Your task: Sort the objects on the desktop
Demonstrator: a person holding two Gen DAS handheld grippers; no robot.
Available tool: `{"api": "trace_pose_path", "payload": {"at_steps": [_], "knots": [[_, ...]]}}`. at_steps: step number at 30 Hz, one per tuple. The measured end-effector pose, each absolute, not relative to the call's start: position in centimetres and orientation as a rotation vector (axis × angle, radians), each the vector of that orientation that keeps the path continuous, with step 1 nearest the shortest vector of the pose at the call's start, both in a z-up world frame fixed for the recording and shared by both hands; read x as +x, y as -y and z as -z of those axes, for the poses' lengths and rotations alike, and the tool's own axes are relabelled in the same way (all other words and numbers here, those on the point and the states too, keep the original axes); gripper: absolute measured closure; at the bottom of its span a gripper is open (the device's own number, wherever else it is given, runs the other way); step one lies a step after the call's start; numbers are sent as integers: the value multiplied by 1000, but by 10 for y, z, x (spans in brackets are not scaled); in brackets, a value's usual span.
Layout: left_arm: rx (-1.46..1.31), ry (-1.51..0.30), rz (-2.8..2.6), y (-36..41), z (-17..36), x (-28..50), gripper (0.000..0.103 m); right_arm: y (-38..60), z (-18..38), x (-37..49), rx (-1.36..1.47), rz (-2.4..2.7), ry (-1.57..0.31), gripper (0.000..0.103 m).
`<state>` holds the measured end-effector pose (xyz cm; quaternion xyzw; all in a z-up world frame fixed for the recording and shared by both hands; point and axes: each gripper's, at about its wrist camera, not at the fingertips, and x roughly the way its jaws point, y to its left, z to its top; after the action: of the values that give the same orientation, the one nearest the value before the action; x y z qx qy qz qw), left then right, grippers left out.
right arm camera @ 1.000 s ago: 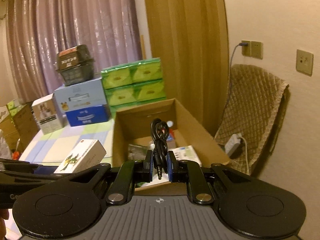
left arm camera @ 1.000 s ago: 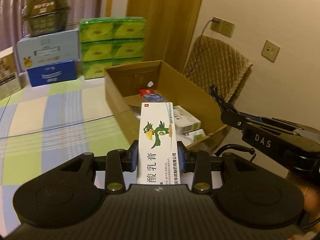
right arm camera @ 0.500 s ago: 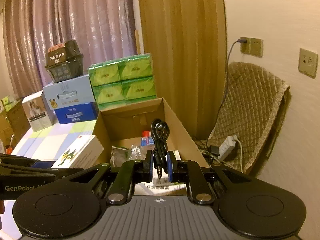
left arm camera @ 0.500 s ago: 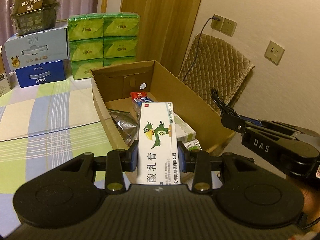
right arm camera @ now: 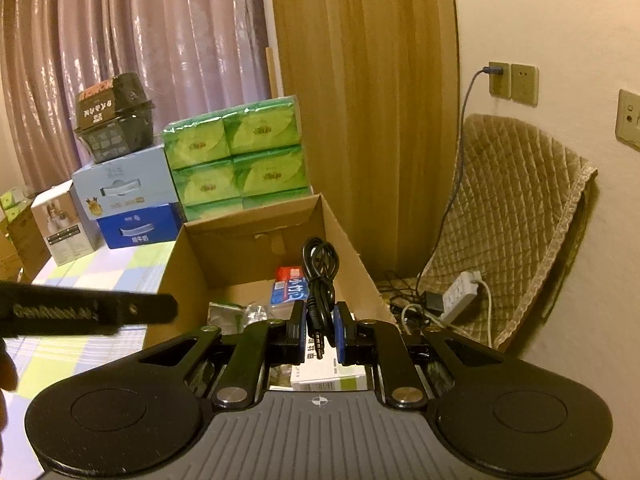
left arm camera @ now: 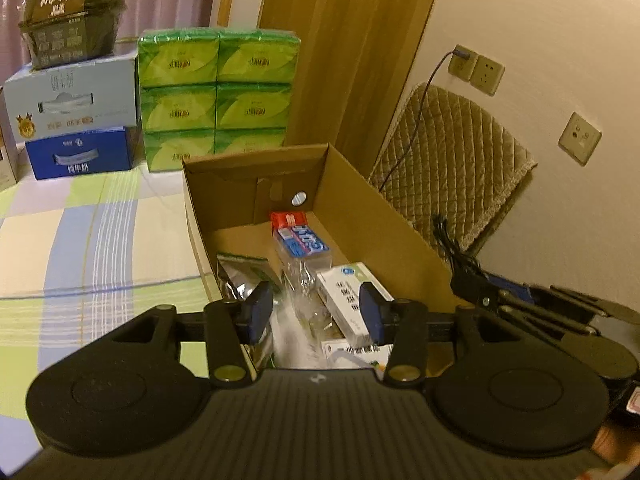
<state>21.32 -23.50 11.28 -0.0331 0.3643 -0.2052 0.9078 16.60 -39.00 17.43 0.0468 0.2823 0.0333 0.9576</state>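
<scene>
- Since the earlier frame, our left gripper (left arm camera: 316, 314) had let go of the white ointment carton; its jaws stood apart and empty over the box (left arm camera: 384, 220).
- We could only make out a white blur under those jaws, so where the carton landed we could not tell.
- Inside the box lay toothpaste (left arm camera: 300, 238) at the far end, a foil pouch (left arm camera: 240, 272) to the left and a medicine pack (left arm camera: 348, 292) nearer.
- Our right gripper (right arm camera: 318, 338) was clamped on the black cable (right arm camera: 320, 276), hanging over the near right of the box.
- We judged the cable drop came next: best lower it well inside the walls before opening, so the loop would not spring over the right edge.
</scene>
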Motion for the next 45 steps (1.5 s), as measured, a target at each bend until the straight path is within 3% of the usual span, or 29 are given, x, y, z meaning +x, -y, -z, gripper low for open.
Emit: {"api": "trace_pose_path", "payload": {"at_steps": [12, 14, 15, 16, 23, 30, 33, 45], "knots": [[-119, -766, 359, 194, -104, 202, 53, 376, -174, 179, 104, -129, -566, 92], [-97, -759, 349, 191, -104, 198, 48, 374, -175, 181, 98, -131, -555, 70], [-82, -752, 344, 190, -104, 196, 42, 374, -175, 180, 100, -117, -545, 33], [-71, -744, 340, 188, -105, 194, 37, 375, -176, 177, 109, -106, -526, 20], [-75, -732, 330, 175, -105, 177, 20, 383, -175, 155, 109, -89, -532, 19], [-65, -735, 332, 171, -103, 157, 9, 388, -180, 123, 127, -68, -531, 2], [-93, -716, 344, 167, -106, 145, 1, 386, -182, 110, 126, -71, -540, 2], [-124, -711, 313, 146, -114, 100, 1, 370, -189, 67, 87, -50, -619, 2]]}}
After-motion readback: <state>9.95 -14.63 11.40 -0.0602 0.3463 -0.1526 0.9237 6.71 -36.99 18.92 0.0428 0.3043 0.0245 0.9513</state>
